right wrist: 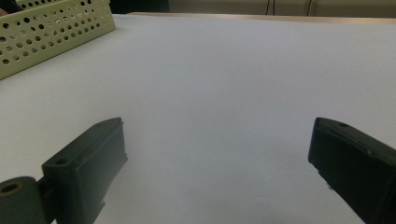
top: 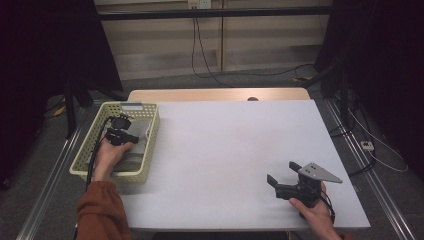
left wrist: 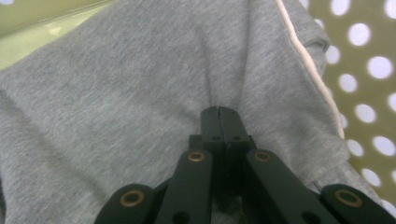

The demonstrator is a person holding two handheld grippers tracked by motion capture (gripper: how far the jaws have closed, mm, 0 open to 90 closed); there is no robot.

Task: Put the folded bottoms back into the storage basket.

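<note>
1 grey cloth [left wrist: 116,93], white-edged, bunched, in basket [top: 95,145]

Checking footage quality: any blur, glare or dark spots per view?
High view: dark corners, white table evenly lit, no glare. Left gripper view: sharp grey cloth, basket holes blown out. Right gripper view: near tool pads soft, table sharp.
</note>
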